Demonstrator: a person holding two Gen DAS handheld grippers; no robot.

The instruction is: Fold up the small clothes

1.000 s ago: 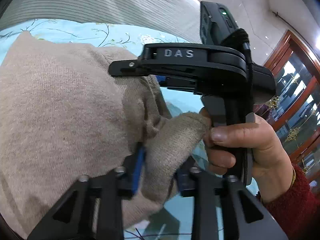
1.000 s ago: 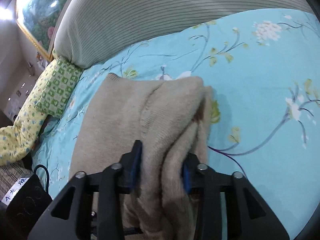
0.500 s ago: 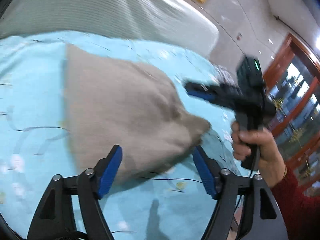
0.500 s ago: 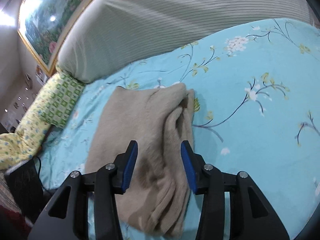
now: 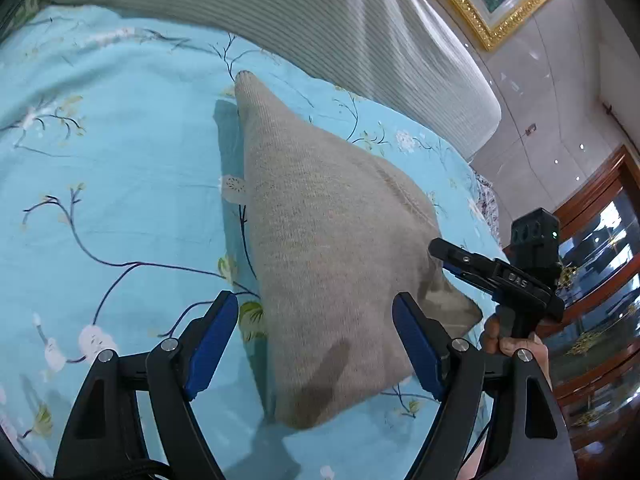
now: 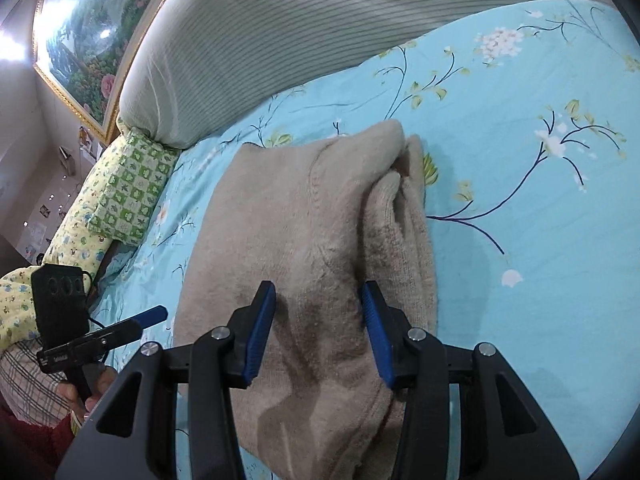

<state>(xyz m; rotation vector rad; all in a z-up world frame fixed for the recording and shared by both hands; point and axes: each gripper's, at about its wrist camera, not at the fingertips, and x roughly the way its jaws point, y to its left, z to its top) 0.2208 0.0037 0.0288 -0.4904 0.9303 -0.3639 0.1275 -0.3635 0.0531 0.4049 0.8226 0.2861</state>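
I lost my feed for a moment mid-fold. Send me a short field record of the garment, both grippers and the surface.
garment: beige knit sweater, folded, lying on the bed
fold detail: layered edges bunched along its right side in the right wrist view
surface: turquoise floral bedsheet
left gripper: jaws opening, wide of the sweater, pads not touching it
right gripper: jaws apart above the sweater, no cloth pinched
behind: striped pillow along the head of the bed
task state: sweater released, folded bundle at rest

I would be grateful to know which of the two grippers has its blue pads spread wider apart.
The left gripper: its jaws, still opening, straddle the beige sweater, while the right gripper stands narrower.
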